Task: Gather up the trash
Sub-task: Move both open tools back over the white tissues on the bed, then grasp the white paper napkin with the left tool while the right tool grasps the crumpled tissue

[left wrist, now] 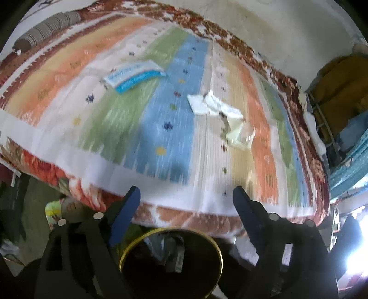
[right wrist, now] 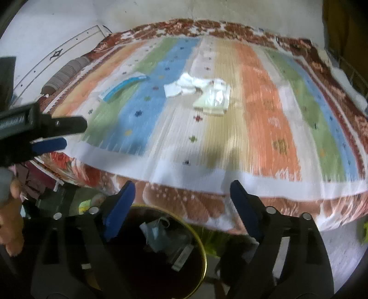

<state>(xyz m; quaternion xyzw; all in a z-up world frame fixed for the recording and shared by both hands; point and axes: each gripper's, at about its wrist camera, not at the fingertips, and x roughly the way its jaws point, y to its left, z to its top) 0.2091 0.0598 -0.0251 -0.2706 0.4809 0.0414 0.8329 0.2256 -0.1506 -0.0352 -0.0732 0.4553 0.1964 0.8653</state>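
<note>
On the striped bedspread [left wrist: 161, 128] lie a blue and white packet [left wrist: 133, 77], a crumpled white tissue [left wrist: 207, 104] and a clear plastic wrapper [left wrist: 239, 135]. They also show in the right wrist view: packet [right wrist: 124, 88], tissue [right wrist: 181, 87], wrapper [right wrist: 214, 101]. A dark bin with a gold rim [left wrist: 171, 232] stands below the bed's near edge and holds some trash [right wrist: 165, 239]. My left gripper [left wrist: 186, 202] is open and empty above the bin. My right gripper [right wrist: 181, 197] is open and empty above the bin [right wrist: 197, 239]. The left gripper also shows at the left edge of the right wrist view [right wrist: 48, 135].
A striped bolster pillow [left wrist: 48, 30] lies at the far left of the bed. A rack with yellow and teal cloth [left wrist: 340, 96] stands at the right. A white wall [right wrist: 161, 13] is behind the bed. Clutter lies on the floor left of the bin [left wrist: 57, 207].
</note>
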